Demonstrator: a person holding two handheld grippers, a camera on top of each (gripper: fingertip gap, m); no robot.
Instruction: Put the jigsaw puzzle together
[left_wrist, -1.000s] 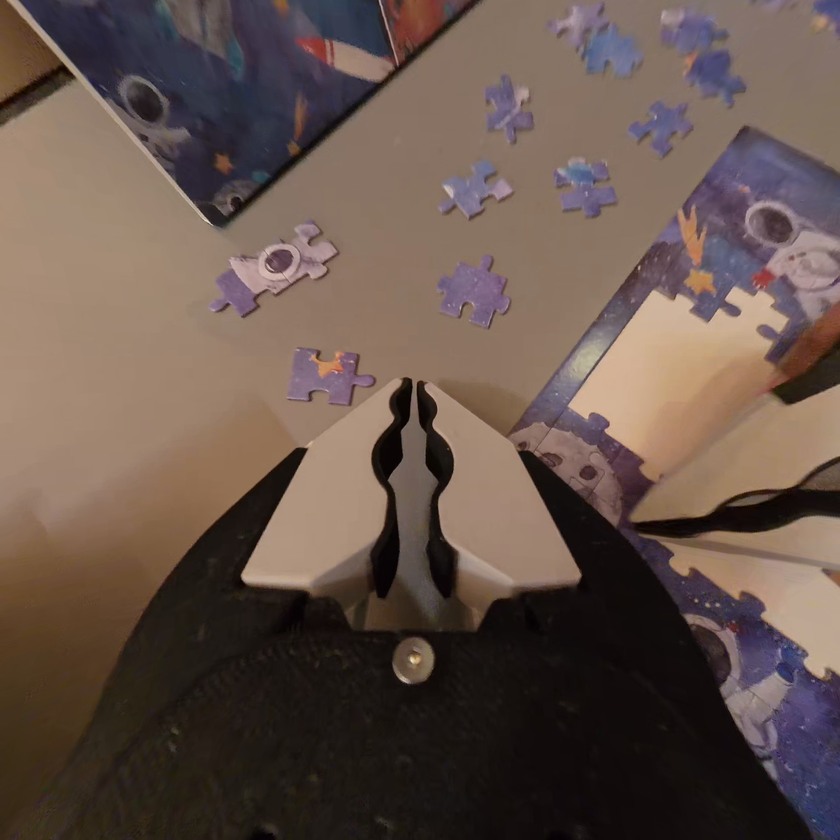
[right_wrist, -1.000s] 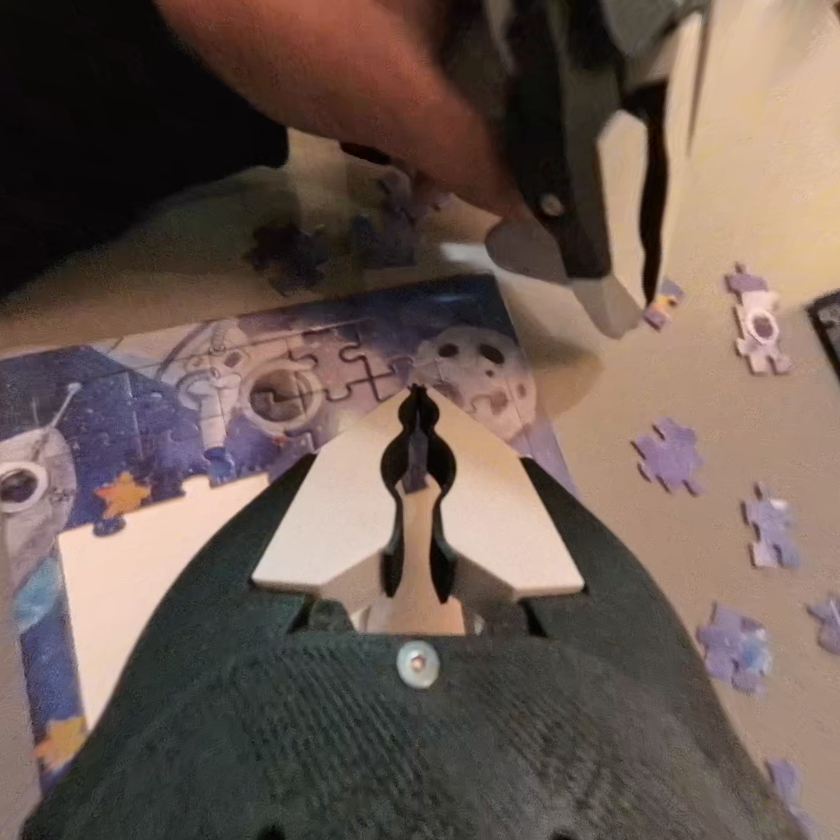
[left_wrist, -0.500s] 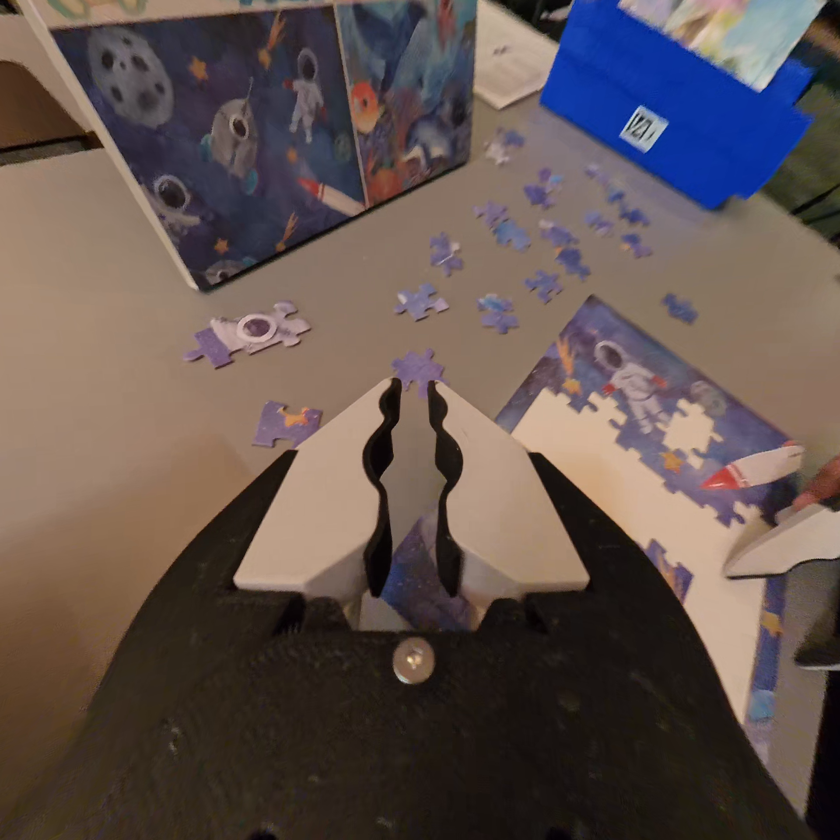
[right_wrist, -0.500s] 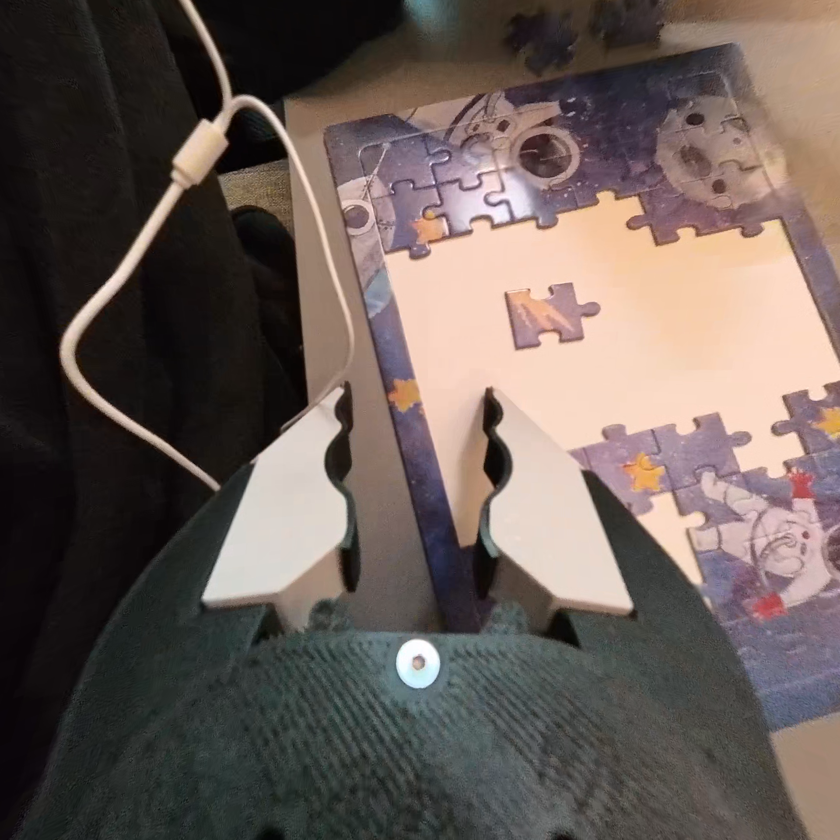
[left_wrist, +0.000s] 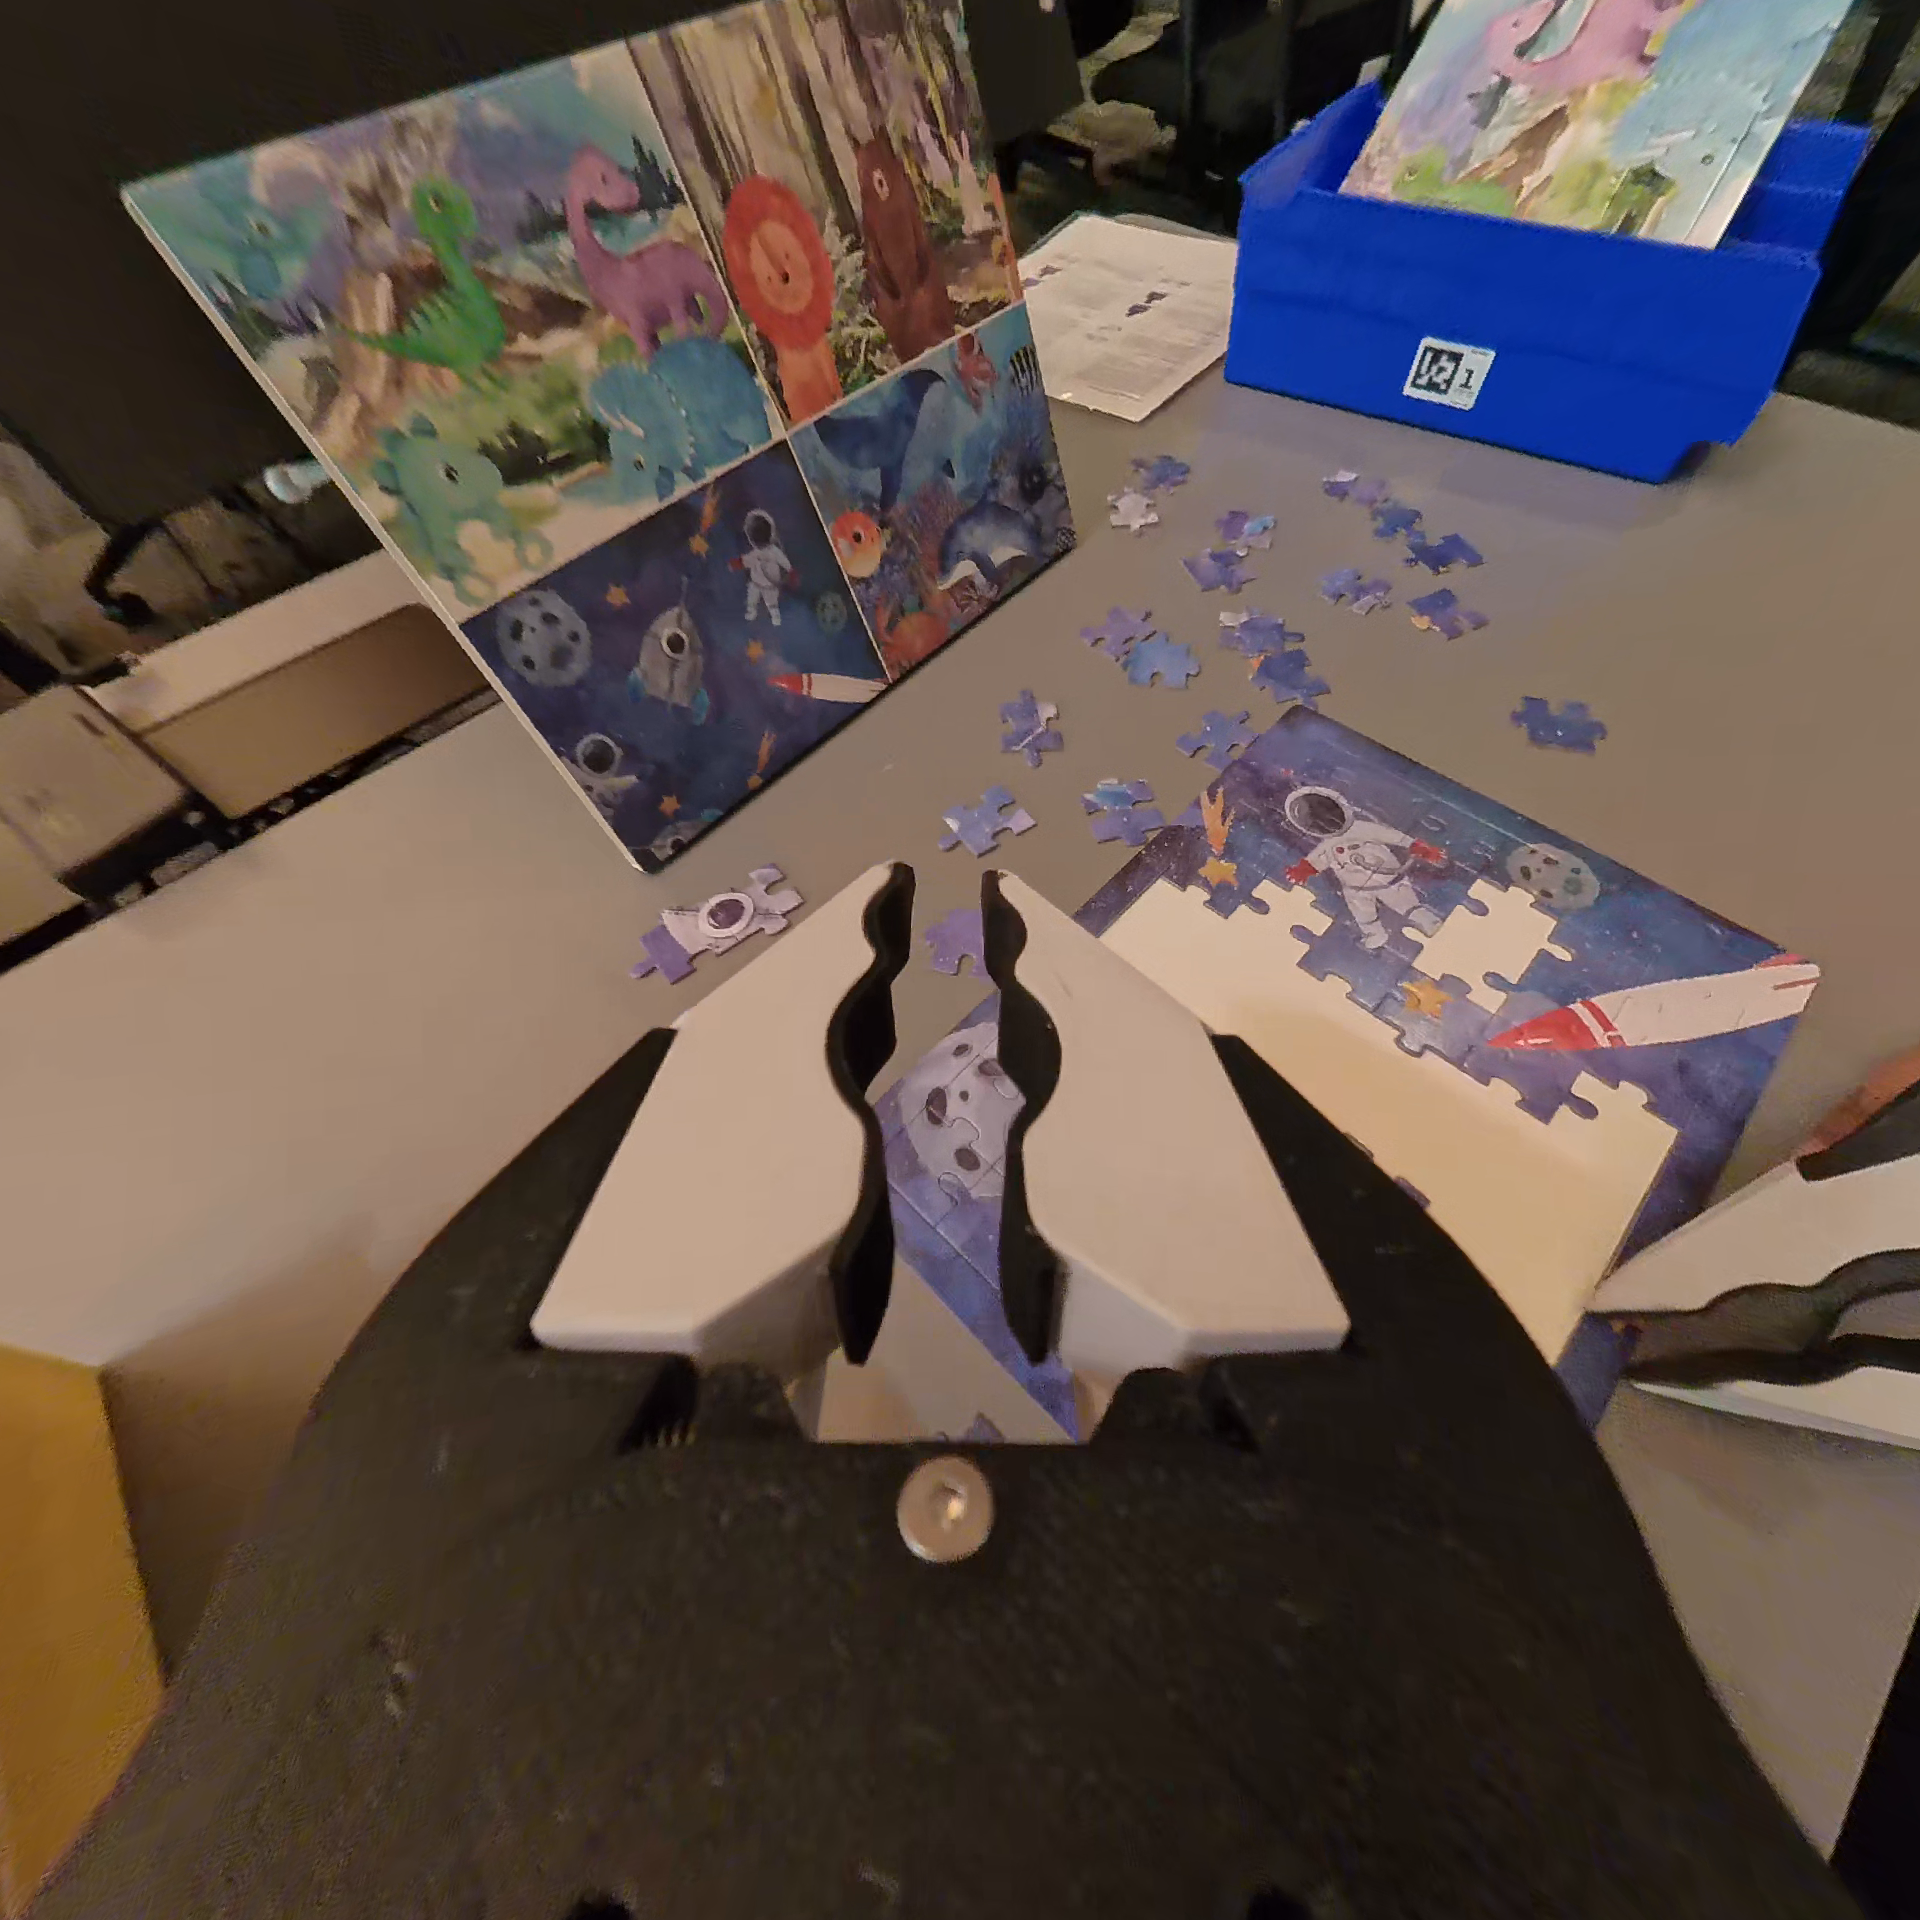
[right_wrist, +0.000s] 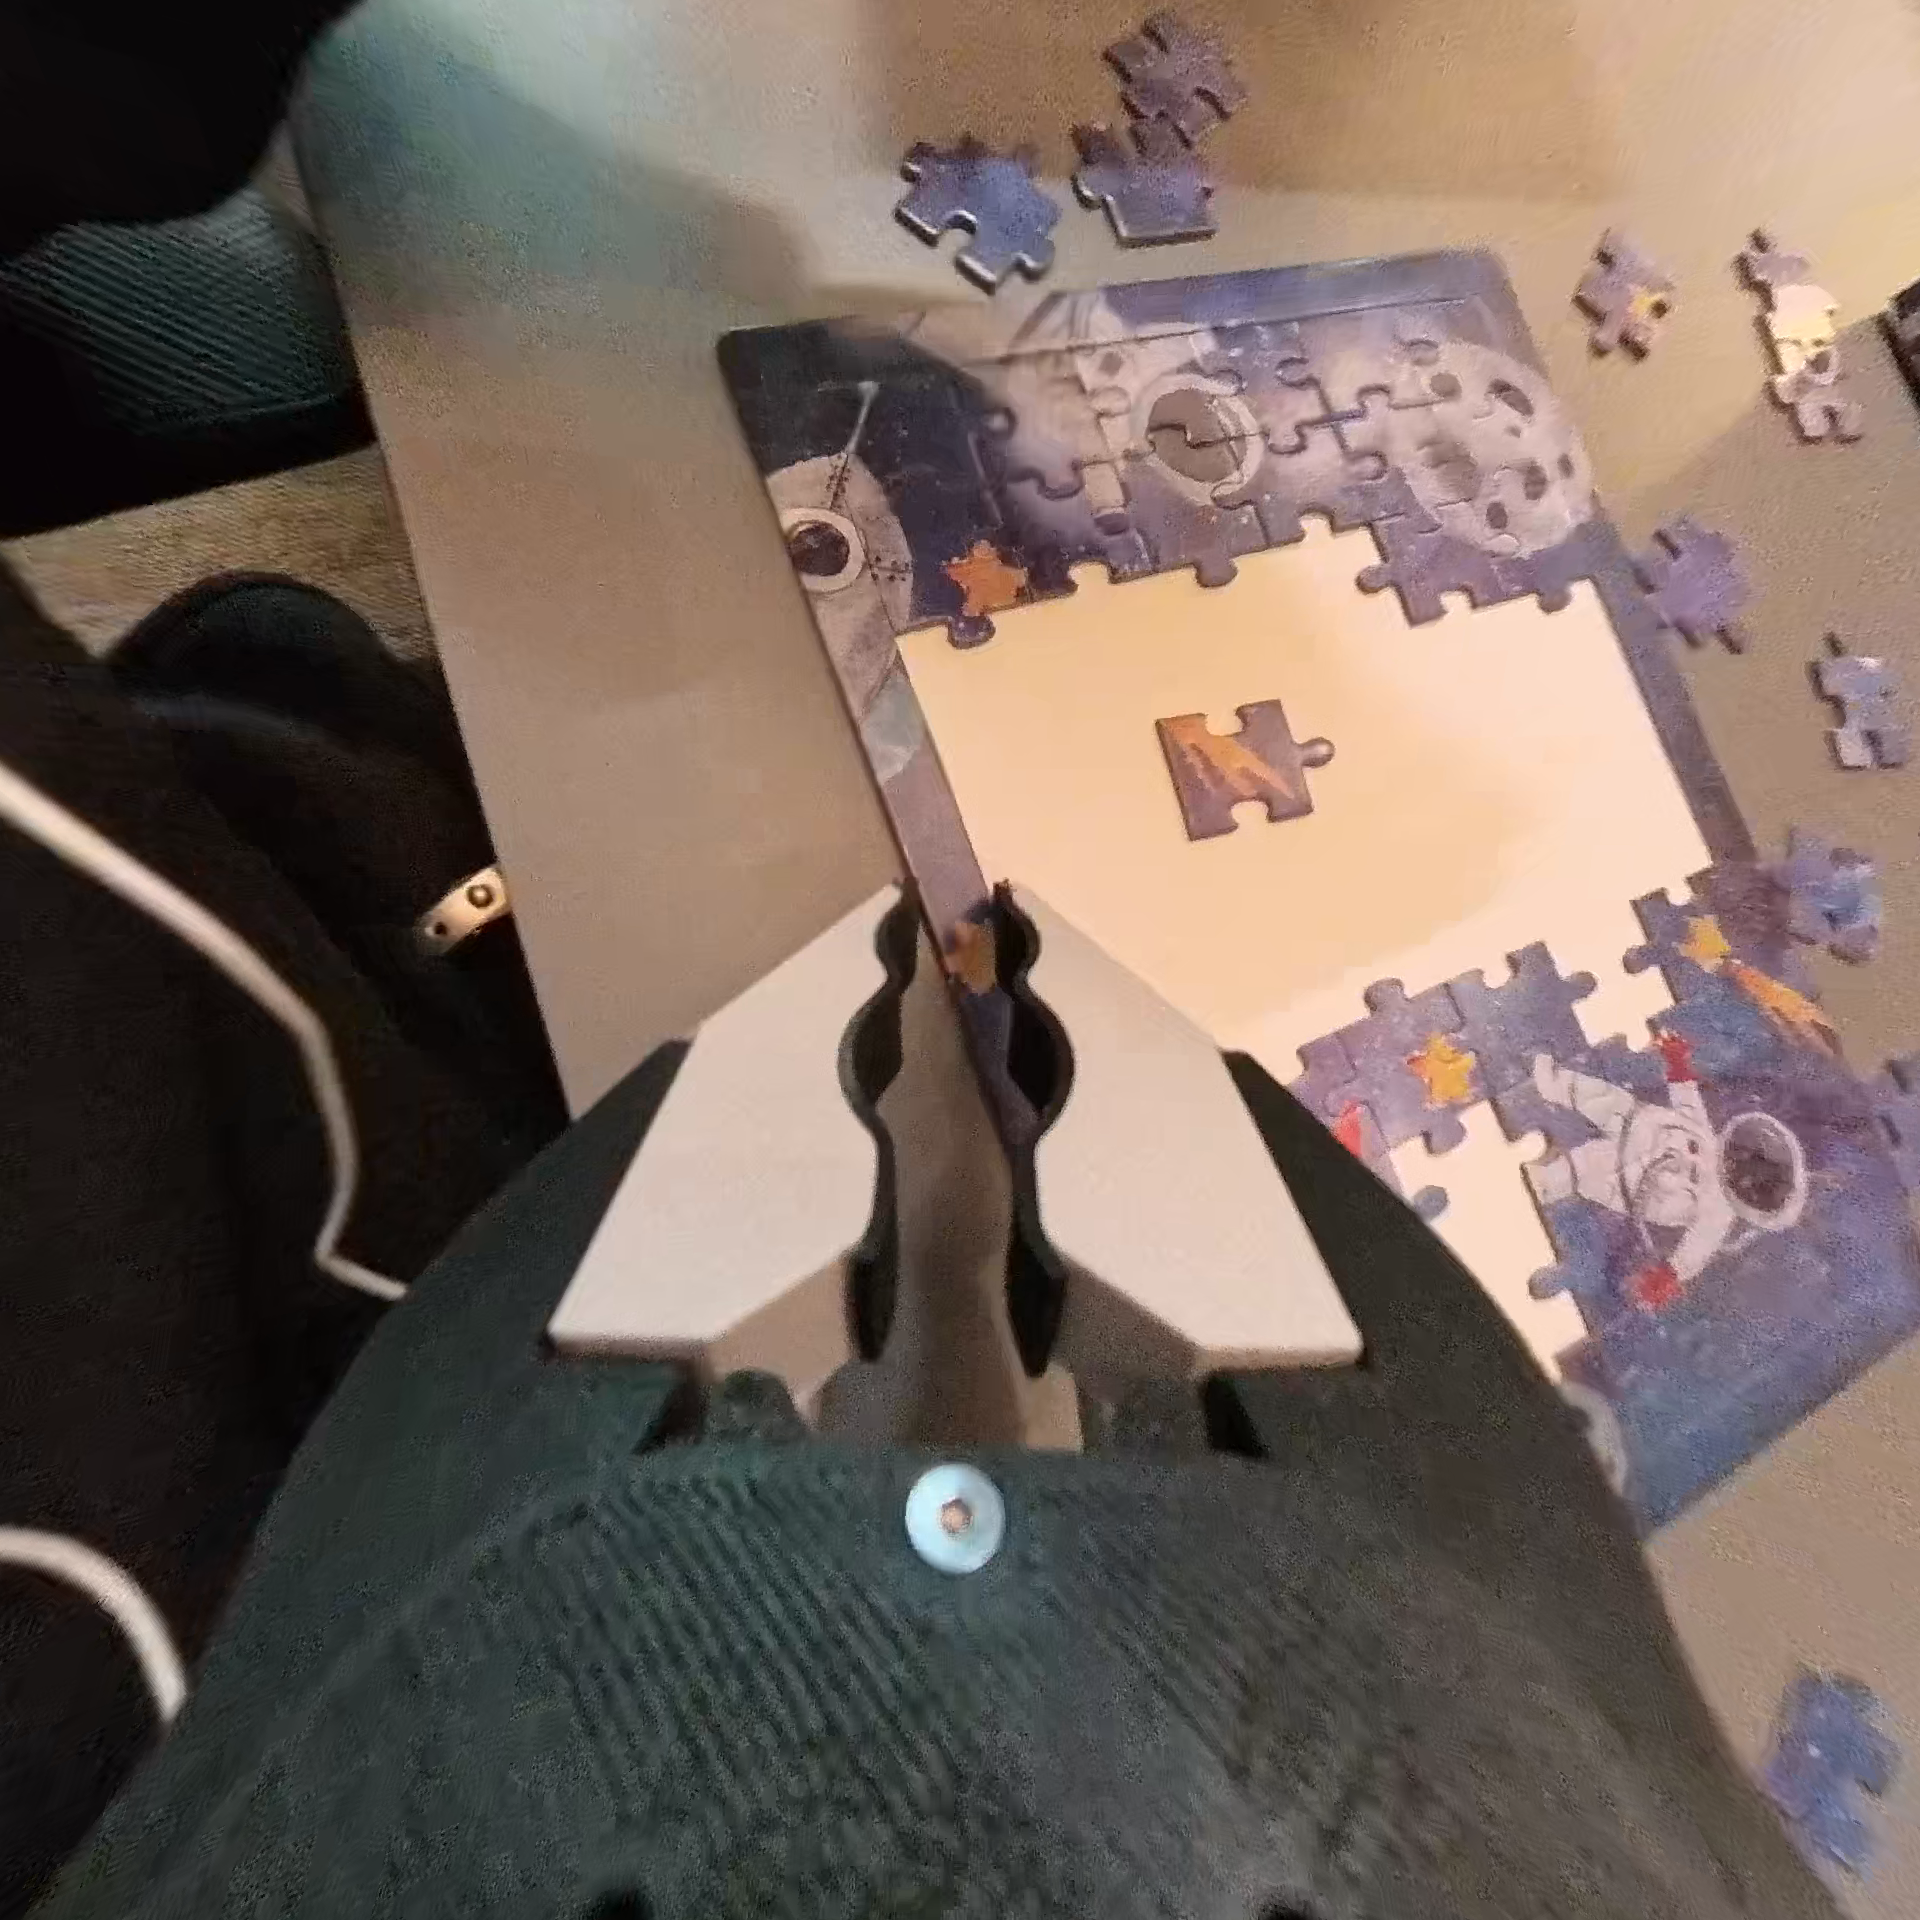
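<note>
1. Fingers (left_wrist: 748, 1122) of the left gripper (left_wrist: 948, 888) stand a narrow slot apart and hold nothing. They hang above the counter (left_wrist: 312, 1039), over the near corner of the board (left_wrist: 1299, 1091), which shows through the slot.
2. A loose piece (left_wrist: 956, 940) also shows in that slot, but it lies flat on the counter beyond the tips, so no pad touches it.
3. The right gripper (right_wrist: 953, 899) has its fingers almost together, with a slim gap between them. The board's dark border runs through that gap, and bare counter shows between it and the left pad. It looks to be hovering over the border, not clamped on it.
4. The board lies flat near the counter's edge, between the two grippers. Joined pieces fill both its ends and its cream middle is bare, except for one piece (right_wrist: 1236, 769) resting loose there, locked to nothing.
5. Other pieces (left_wrist: 1143, 644) are scattered singly and face up beyond the board, likely so each print can be read. A joined pair (left_wrist: 722, 920) lies just left of the left fingers.
6. A picture panel (left_wrist: 623, 416) stands propped at a slant, its face turned toward the grippers, probably to be seen from here.
7. Farther back, a blue bin (left_wrist: 1507, 312) keeps another picture board upright, with a paper sheet (left_wrist: 1132, 312) beside it.
</note>
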